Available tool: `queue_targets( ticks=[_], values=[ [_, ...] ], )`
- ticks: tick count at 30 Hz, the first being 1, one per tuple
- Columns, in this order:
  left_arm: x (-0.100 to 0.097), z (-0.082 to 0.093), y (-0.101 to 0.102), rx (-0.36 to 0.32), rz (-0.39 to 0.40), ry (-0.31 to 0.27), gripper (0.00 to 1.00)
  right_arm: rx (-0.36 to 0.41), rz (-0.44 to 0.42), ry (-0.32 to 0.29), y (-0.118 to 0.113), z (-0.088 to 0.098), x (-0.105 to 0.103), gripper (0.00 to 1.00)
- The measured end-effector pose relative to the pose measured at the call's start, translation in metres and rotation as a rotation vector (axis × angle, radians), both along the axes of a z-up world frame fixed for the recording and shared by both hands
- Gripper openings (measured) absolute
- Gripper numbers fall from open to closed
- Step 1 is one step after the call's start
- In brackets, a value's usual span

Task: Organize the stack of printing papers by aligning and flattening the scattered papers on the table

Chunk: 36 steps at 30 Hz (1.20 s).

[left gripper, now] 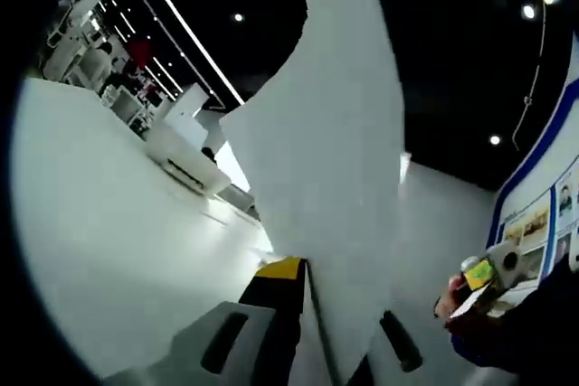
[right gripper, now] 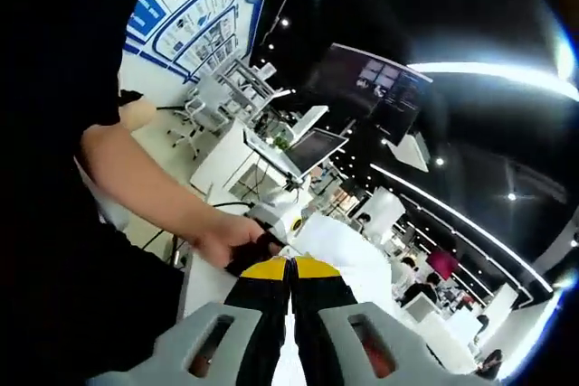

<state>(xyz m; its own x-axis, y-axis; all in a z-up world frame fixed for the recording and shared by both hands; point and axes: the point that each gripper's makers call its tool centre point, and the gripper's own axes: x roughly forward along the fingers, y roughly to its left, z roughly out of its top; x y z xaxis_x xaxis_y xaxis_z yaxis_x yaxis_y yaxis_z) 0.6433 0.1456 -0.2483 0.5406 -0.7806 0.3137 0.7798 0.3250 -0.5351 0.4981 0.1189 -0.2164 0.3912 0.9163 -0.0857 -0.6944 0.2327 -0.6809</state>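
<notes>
While my left gripper (left gripper: pixel 312 314) was raised off the white table (left gripper: pixel 99 223), its jaws were pinched on the lower edge of a sheet of printing paper (left gripper: pixel 321 160), which stood up tall and slightly curled in the left gripper view. The yellow-tipped jaw sat on the near side of the sheet and the dark one showed behind it, so the paper ran between them. A white desk unit (left gripper: pixel 185 155) stood far across the table, with ceiling light strips (left gripper: pixel 181 24) above it. At the lower right of that view, a person's hand (left gripper: pixel 452 300) held a small yellow-green item that I could not identify, near a wall of blue-bordered posters (left gripper: pixel 543 223).

My right gripper (right gripper: pixel 291 268) had its yellow-tipped jaws pressed together, with no clear gap between them and nothing I could make out held there. Just beyond the tips lay the stack of printing papers (right gripper: pixel 348 255), white and rumpled on the table. A person's forearm reached in from the left, and the hand (right gripper: pixel 226 241) rested just beside the jaw tips, touching the near edge of the stack. A dark monitor (right gripper: pixel 371 88) hung overhead, and office chairs (right gripper: pixel 194 124) stood near the poster wall.
</notes>
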Motion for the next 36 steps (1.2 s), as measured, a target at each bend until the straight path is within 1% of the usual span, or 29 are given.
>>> queue_targets(
  ticks=[2, 5, 9, 11, 12, 13, 17, 19, 21, 27, 28, 30, 32, 33, 34, 35, 36],
  values=[
    [-0.001, 0.002, -0.001, -0.018, -0.013, 0.005, 0.12, -0.024, -0.02, -0.002, -0.006, -0.007, 0.006, 0.0],
    [-0.003, 0.004, -0.002, -0.035, -0.027, 0.006, 0.14, -0.027, -0.036, 0.01, -0.013, -0.012, 0.012, 0.0],
    [-0.004, 0.005, -0.002, -0.044, -0.033, 0.007, 0.17, -0.031, -0.044, 0.014, -0.016, -0.015, 0.013, 0.0],
    [-0.004, 0.005, -0.002, -0.046, -0.034, 0.007, 0.19, -0.051, -0.052, 0.007, -0.017, -0.02, 0.013, 0.0],
    [-0.006, 0.008, -0.001, -0.07, -0.045, 0.012, 0.19, -0.061, -0.056, 0.003, -0.017, -0.023, 0.013, 0.0],
    [-0.006, 0.008, -0.002, -0.078, -0.051, 0.017, 0.19, -0.063, -0.056, 0.003, -0.017, -0.023, 0.013, 0.0],
    [-0.006, 0.008, -0.002, -0.079, -0.048, 0.022, 0.21, -0.074, -0.05, 0.003, -0.013, -0.029, 0.011, 0.0],
    [-0.006, 0.008, -0.002, -0.077, -0.045, 0.024, 0.21, -0.092, -0.045, 0.002, -0.009, -0.035, 0.01, 0.0],
    [-0.006, 0.006, -0.005, -0.06, -0.045, 0.025, 0.21, -0.14, -0.019, -0.021, 0.004, -0.047, 0.003, 0.0],
    [-0.006, 0.004, -0.007, -0.044, -0.043, 0.026, 0.21, -0.22, 0.022, -0.063, 0.019, -0.065, -0.006, 0.0],
    [-0.006, 0.004, -0.007, -0.041, -0.041, 0.026, 0.2, -0.224, 0.019, -0.057, 0.02, -0.068, -0.006, 0.0],
    [-0.005, 0.002, -0.007, -0.029, -0.036, 0.027, 0.16, -0.23, 0.029, -0.059, 0.023, -0.071, -0.008, 0.0],
    [-0.004, 0.0, -0.009, 0.001, -0.033, 0.017, 0.07, -0.236, 0.034, -0.059, 0.025, -0.074, -0.009, 0.0],
    [-0.004, -0.002, -0.009, 0.017, -0.025, 0.008, 0.06, -0.238, 0.035, -0.058, 0.026, -0.075, -0.009, 0.0],
    [-0.004, -0.007, -0.01, 0.083, -0.007, -0.029, 0.06, -0.235, 0.031, -0.049, 0.026, -0.076, -0.008, 0.0],
    [-0.006, -0.006, -0.012, 0.113, -0.006, -0.063, 0.05, -0.228, 0.023, -0.035, 0.024, -0.077, -0.007, 0.0],
    [-0.005, -0.005, -0.011, 0.144, 0.026, -0.093, 0.05, -0.205, 0.018, 0.004, 0.022, -0.078, -0.006, 0.0]
  ],
)
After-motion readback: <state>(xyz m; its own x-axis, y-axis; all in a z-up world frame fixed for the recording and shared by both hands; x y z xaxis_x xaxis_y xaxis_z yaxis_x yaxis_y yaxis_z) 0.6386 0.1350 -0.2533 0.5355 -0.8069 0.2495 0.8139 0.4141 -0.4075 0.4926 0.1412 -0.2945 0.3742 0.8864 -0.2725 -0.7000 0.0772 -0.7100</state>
